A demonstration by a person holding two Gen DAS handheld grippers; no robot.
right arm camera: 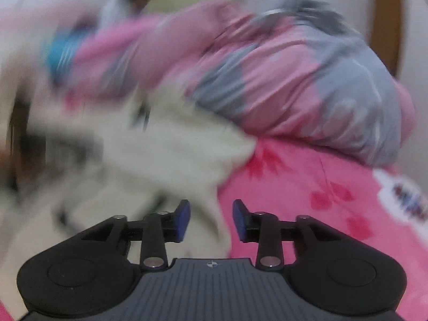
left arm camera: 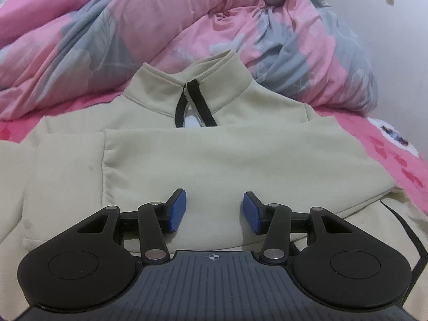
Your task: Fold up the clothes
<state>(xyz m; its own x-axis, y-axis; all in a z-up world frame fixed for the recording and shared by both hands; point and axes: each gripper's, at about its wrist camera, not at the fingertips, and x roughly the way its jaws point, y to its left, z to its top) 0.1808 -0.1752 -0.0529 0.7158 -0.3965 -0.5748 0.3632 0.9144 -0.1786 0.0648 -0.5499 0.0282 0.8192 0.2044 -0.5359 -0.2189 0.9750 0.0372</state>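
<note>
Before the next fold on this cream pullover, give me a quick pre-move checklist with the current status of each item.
1. Left gripper free, jaws apart with nothing between them: ok.
2. Right gripper free, jaws apart and empty: ok.
3. Cream pullover lying flat on the pink bedsheet, collar far from the camera: ok.
4. Sleeve already folded across the chest: ok.
5. Crumpled duvet clear of the pullover: not ok, it lies against the collar.
6. Right wrist view sharp enough to aim: not ok, blurred.
</note>
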